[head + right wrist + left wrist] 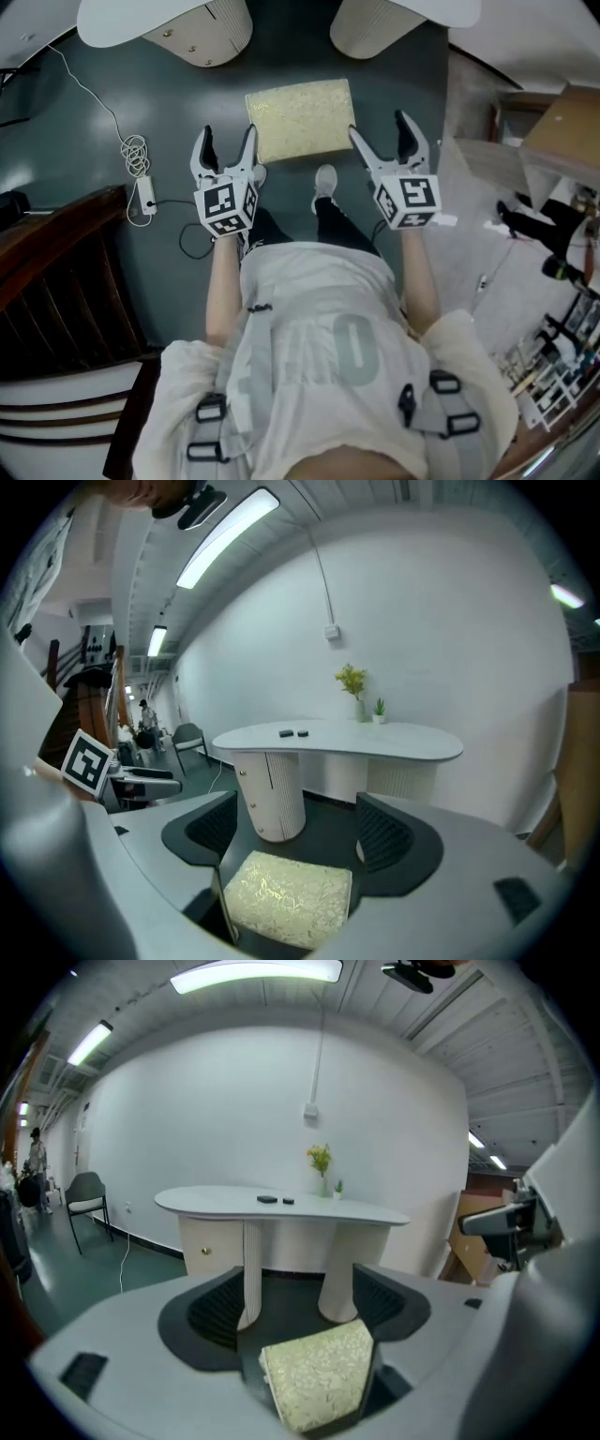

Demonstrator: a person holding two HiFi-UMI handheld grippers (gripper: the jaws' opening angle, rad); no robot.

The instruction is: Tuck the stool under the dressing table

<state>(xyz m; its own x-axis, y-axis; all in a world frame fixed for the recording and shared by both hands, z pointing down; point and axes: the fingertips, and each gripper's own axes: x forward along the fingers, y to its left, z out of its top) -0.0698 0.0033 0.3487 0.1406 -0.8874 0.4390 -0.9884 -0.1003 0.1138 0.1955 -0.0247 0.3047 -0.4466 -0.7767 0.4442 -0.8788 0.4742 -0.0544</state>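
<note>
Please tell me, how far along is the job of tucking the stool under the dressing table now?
Nothing looks done yet: the stool stands on the floor in front of the dressing table, not under it. In hand: the left tongs and right tongs are open near the stool's two near corners, gripping nothing. Left: take or push the stool and slide it under the table.

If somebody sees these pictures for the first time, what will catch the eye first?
The pale gold patterned stool stands on the dark floor, in front of the white dressing table, not under it. The left gripper and right gripper hover open by its near corners.
</note>
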